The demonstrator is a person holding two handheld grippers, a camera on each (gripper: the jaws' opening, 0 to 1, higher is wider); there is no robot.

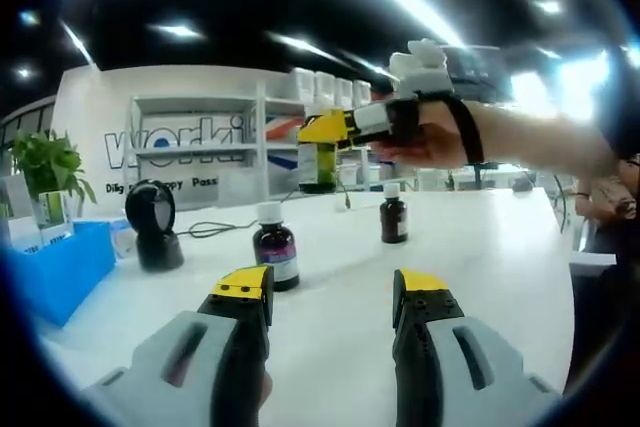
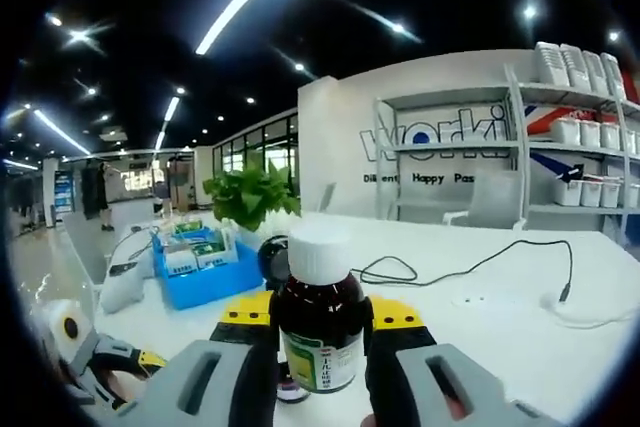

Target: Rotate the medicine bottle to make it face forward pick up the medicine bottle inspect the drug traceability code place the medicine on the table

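Observation:
In the right gripper view, my right gripper is shut on a brown medicine bottle with a white cap and a green label, held upright above the white table. The left gripper view shows the same right gripper raised in a person's hand, the held bottle hanging below its yellow tips. My left gripper stands open low over the table, with nothing between its jaws. Two more brown bottles stand ahead of it, one with a purple label and a smaller one.
A black stand scanner sits at the left with its cable running across the table. A blue bin and a potted plant stand further left. White shelves line the back wall.

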